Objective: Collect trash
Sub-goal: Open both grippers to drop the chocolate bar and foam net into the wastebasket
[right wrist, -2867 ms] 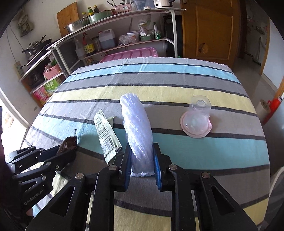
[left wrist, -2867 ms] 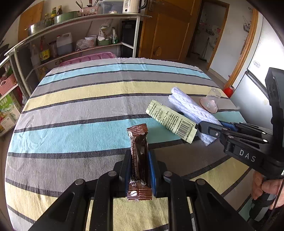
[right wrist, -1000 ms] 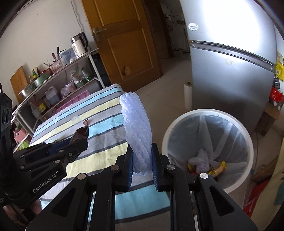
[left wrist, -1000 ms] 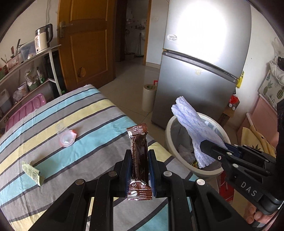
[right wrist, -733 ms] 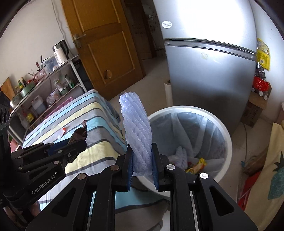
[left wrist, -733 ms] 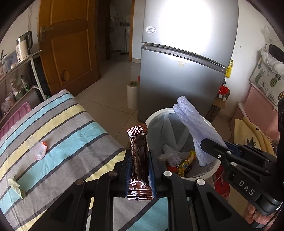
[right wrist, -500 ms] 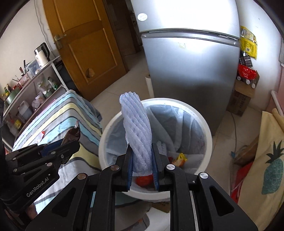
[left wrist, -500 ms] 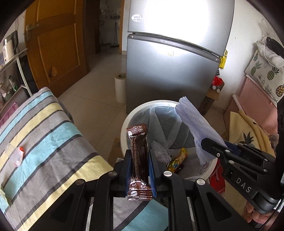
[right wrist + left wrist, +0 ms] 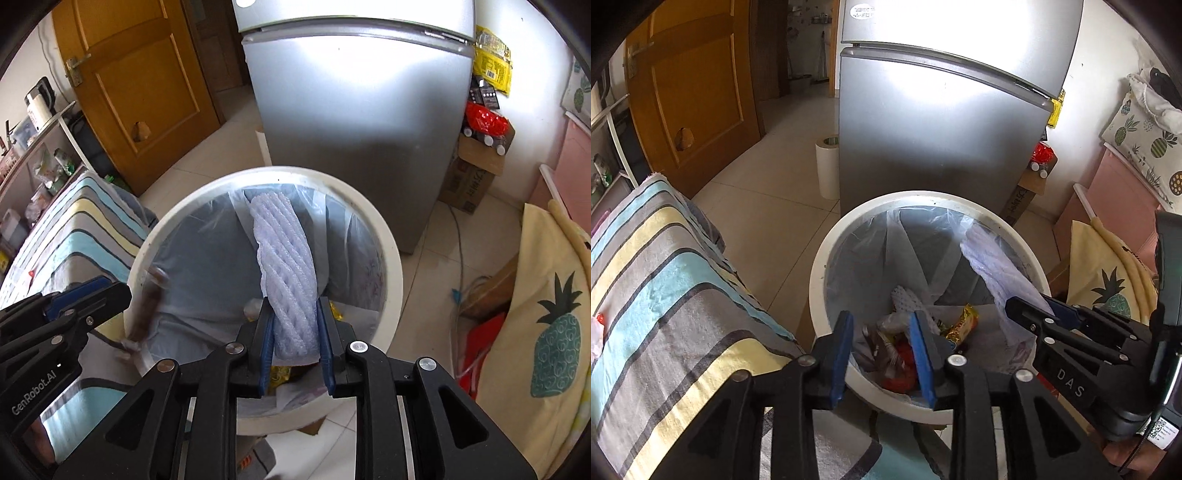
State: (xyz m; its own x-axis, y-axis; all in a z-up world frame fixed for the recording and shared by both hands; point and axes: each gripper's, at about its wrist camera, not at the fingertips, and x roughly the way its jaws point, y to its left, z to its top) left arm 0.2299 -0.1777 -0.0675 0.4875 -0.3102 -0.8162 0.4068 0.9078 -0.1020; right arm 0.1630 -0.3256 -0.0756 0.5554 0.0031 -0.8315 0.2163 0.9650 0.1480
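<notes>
White plastic trash bin [image 9: 817, 280], bag-lined, stands before the fridge [image 9: 942, 110] and beneath both tools. Left gripper [image 9: 882, 354] is over the near rim, jaws spread and empty; half a second ago it clamped the brown wrapper [image 9: 147, 306], now a blur falling inside the bin. Right gripper [image 9: 293, 341] is over the bin centre, clenched on the foam sleeve [image 9: 286, 266], as before.

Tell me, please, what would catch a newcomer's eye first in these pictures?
The white bin fills the middle of both views, lined with clear plastic and holding wrappers at the bottom, with the silver fridge right behind it. The right claw holds a foam sleeve upright over the bin. The left claw hangs open and empty above the bin's near edge, beside the striped table.
</notes>
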